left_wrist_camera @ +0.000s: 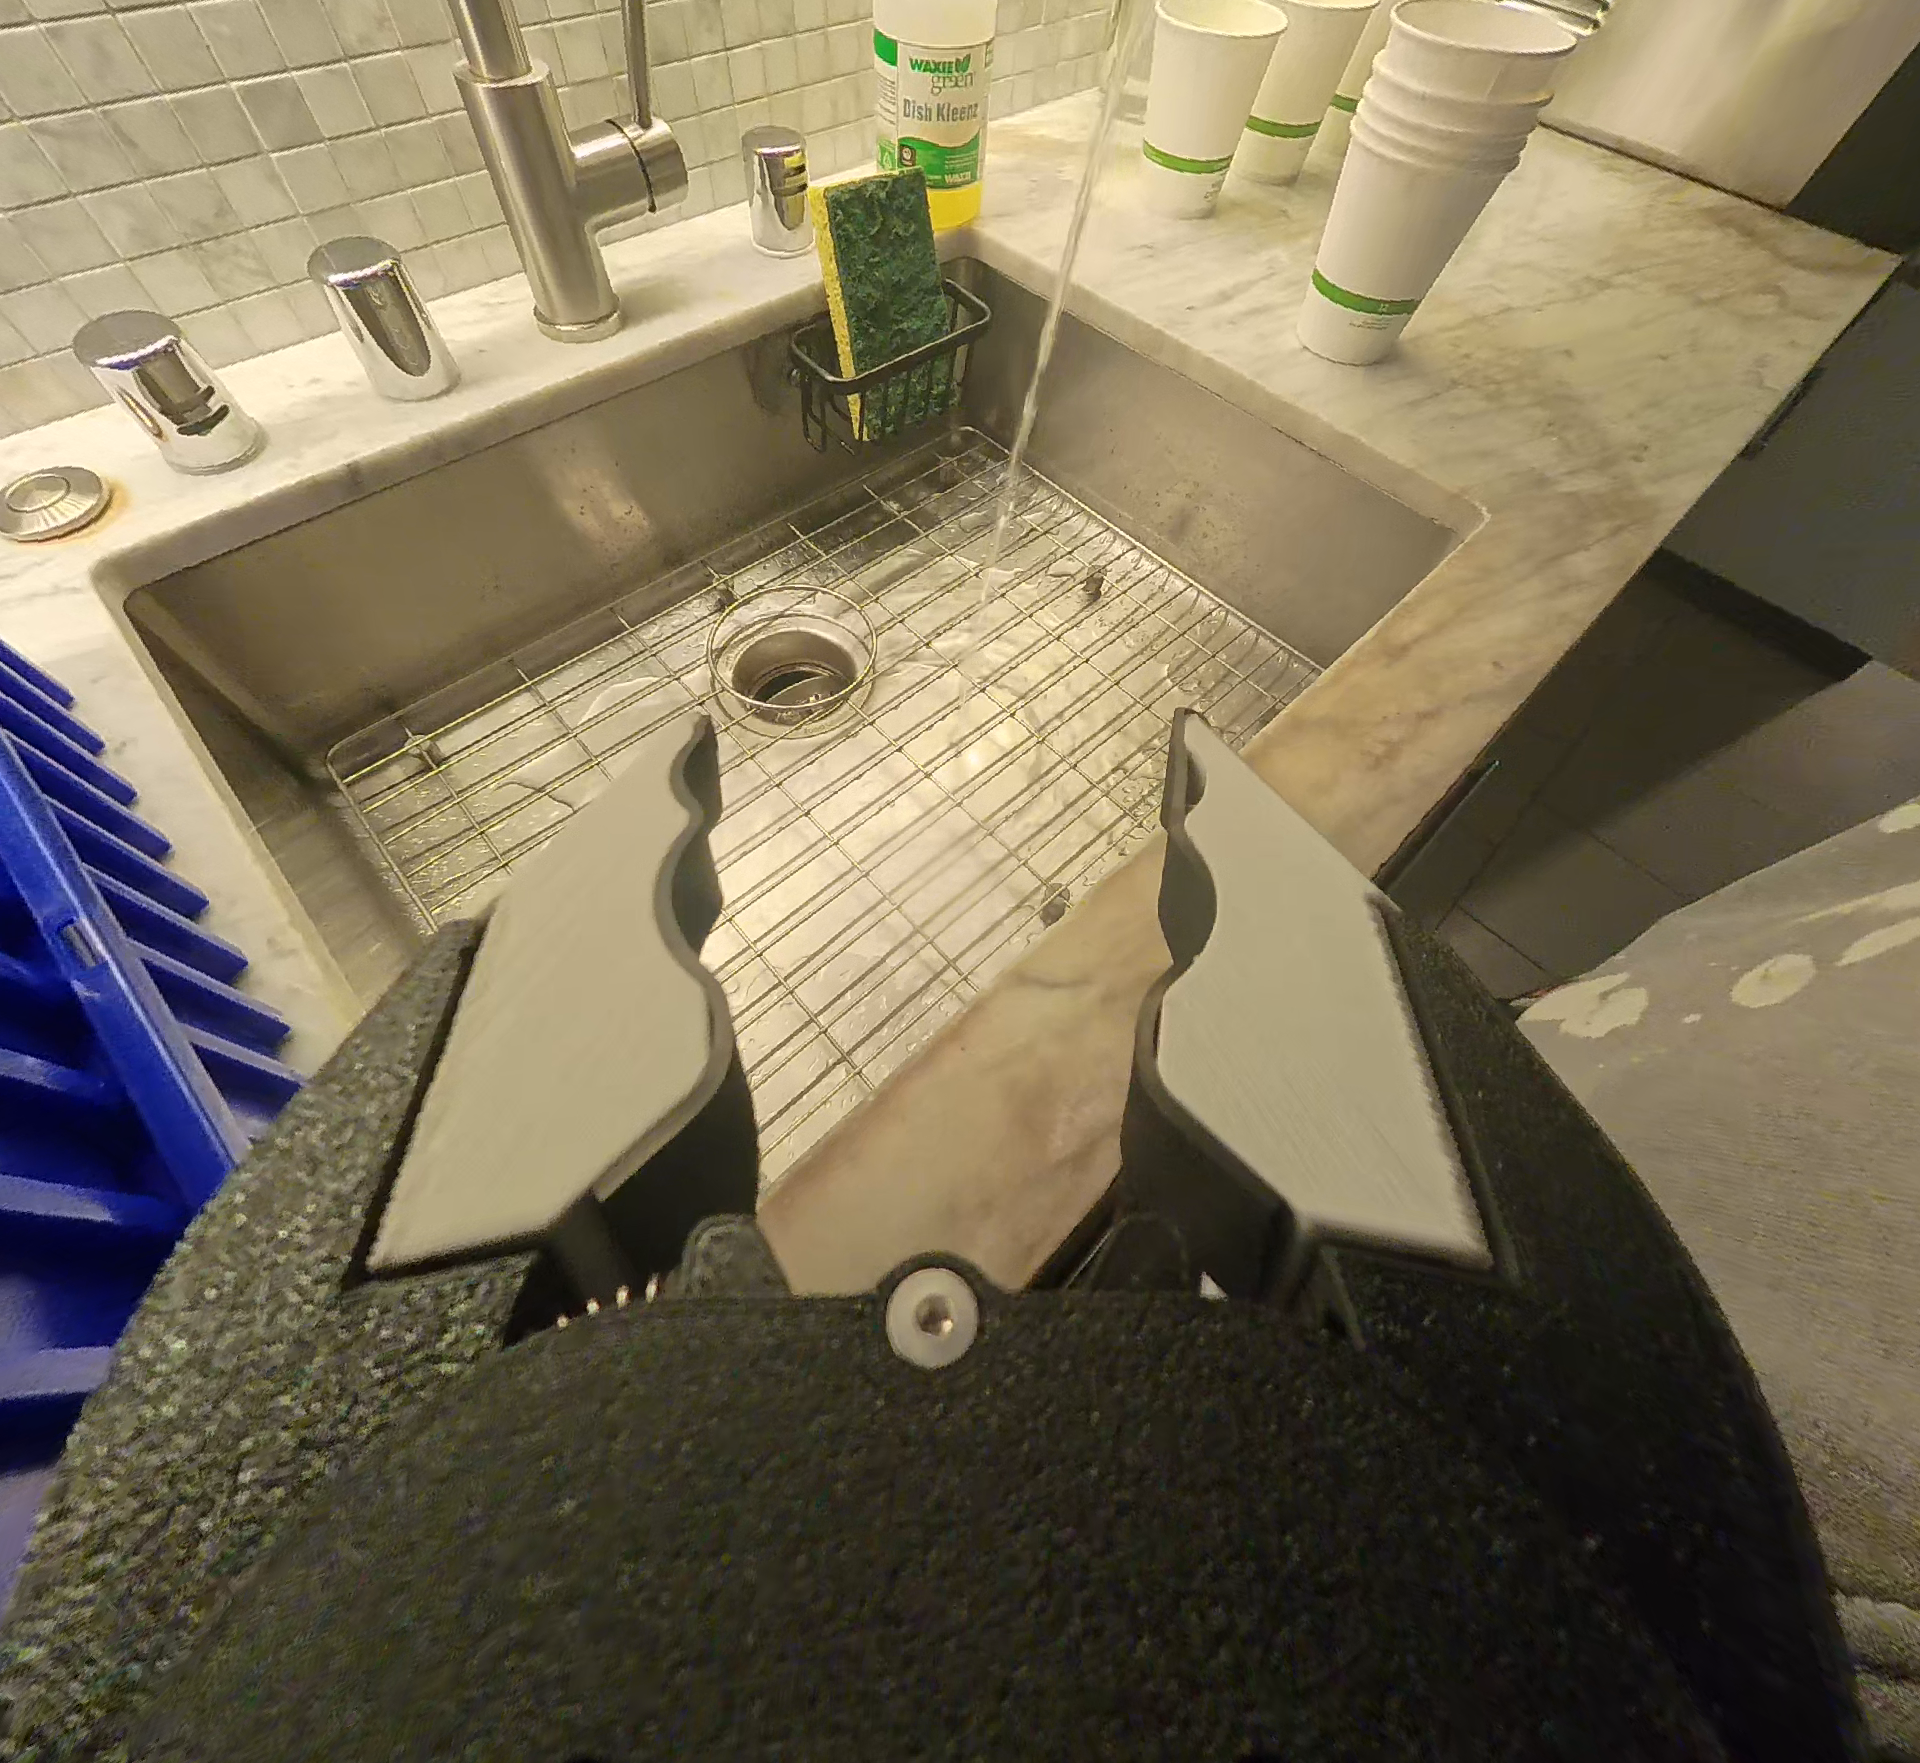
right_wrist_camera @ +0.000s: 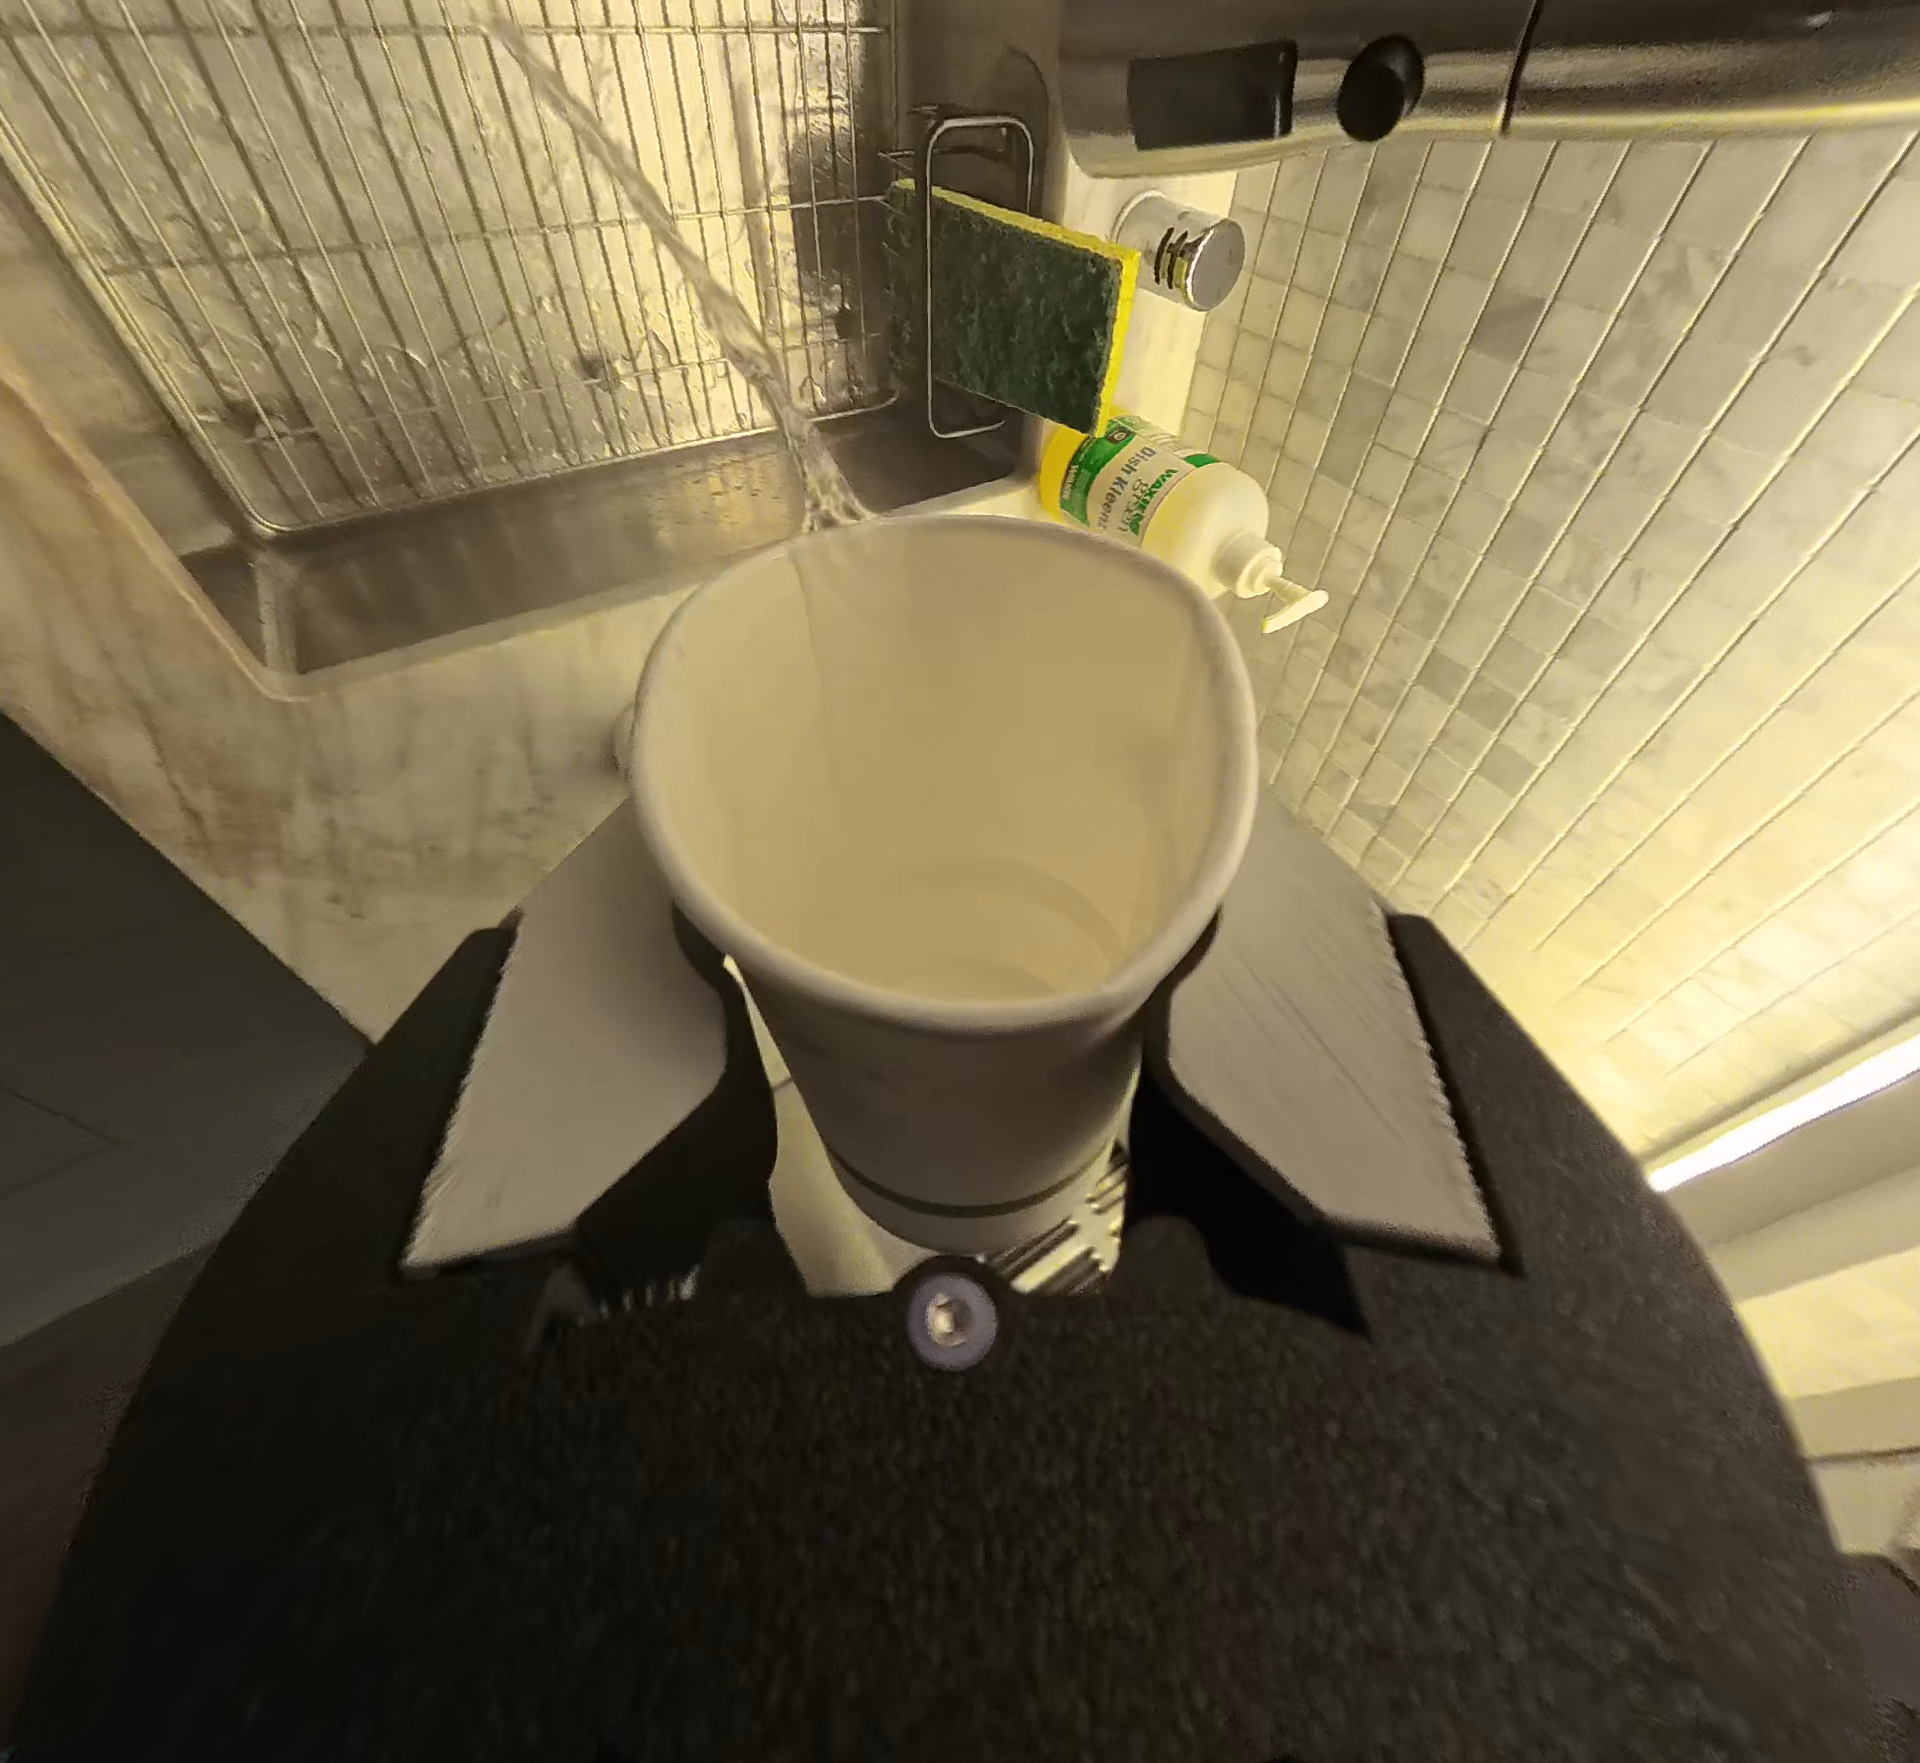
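Marble surface (left_wrist_camera: pixel 1455 383) wraps a steel sink (left_wrist_camera: pixel 582 508) backed by small grey wall tiles, with a wire grid (left_wrist_camera: pixel 883 840) on the sink floor around the drain (left_wrist_camera: pixel 795 669). At the back stand a tall tap (left_wrist_camera: pixel 540 155), a soap bottle (left_wrist_camera: pixel 933 51) and a green-and-yellow sponge (left_wrist_camera: pixel 883 300) upright in a black wire caddy (left_wrist_camera: pixel 894 383) hung on the sink wall; paper cups (left_wrist_camera: pixel 1413 175), some stacked, stand on the surface to the right, and a blue rack (left_wrist_camera: pixel 94 986) sits at the left edge. A thin stream of water (left_wrist_camera: pixel 1049 342) falls slantwise into the sink and lands on the grid right of the drain. The left claw (left_wrist_camera: pixel 940 768) hovers above the near edge of the sink, its jaws spread wide with nothing between them and touching nothing. The right claw (right_wrist_camera: pixel 940 882) is closed on a white paper cup (right_wrist_camera: pixel 935 778), gripping it low on the body so that the rim is squeezed slightly out of round. That cup is tipped towards the sink, and water (right_wrist_camera: pixel 665 217) leaves its far lip; a little liquid seems to remain at the bottom. The spray head (right_wrist_camera: pixel 1299 40) of the tap hangs just above and beyond the cup.
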Motion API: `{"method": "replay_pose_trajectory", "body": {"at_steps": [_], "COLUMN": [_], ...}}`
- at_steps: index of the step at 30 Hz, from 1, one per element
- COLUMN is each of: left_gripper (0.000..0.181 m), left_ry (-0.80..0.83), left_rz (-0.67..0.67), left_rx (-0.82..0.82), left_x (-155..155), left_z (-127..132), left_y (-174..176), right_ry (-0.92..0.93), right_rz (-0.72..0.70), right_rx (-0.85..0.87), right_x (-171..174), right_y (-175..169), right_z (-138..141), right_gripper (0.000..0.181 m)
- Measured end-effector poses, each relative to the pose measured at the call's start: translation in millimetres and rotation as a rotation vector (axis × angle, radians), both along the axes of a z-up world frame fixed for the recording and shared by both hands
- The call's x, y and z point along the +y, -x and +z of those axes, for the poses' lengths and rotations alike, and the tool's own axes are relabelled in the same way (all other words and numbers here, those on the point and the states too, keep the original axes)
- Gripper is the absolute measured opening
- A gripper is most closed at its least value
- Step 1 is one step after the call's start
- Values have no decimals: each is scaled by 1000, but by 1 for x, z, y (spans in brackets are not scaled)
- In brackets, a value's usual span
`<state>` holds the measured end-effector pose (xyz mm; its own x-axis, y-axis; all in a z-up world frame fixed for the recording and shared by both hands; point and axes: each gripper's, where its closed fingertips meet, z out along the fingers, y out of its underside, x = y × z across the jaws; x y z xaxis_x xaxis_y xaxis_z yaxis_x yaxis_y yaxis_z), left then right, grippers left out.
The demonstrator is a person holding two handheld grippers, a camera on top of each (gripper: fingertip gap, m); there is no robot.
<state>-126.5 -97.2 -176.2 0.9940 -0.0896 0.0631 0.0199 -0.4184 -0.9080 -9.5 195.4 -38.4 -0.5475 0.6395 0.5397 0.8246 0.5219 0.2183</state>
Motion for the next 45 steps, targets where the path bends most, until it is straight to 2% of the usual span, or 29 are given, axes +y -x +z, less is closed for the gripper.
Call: {"method": "replay_pose_trajectory", "body": {"at_steps": [6,10,21,26,28,31,38,40,45], "left_gripper": [86,86,85,85,86,85,85,85,85], "left_ry": [2,7,15,22,27,31,42,44,59], "left_rz": [7,9,13,7,1,-9,-25,-36,-79], "left_rx": [-6,-5,2,4,6,13,21,17,43], "left_x": [-1,-1,-3,-3,-3,-1,8,14,37], "left_z": [-2,-3,-4,-4,-4,-3,-1,0,6], "left_y": [2,4,6,4,3,0,-9,-14,-32], "right_ry": [-113,-269,-481,-433,-324,-52,555,662,783], "right_rz": [120,260,520,522,446,252,-172,-241,-349], "right_rx": [-64,-135,-208,-139,-55,150,816,1007,1406], "right_x": [1,5,-9,-20,-25,-36,-59,-61,-55], "right_y": [12,22,48,53,51,45,34,26,-16], "right_z": [8,14,22,20,15,3,-6,-7,-16], "right_gripper": [80,80,80,81,81,82,83,84,85]}}
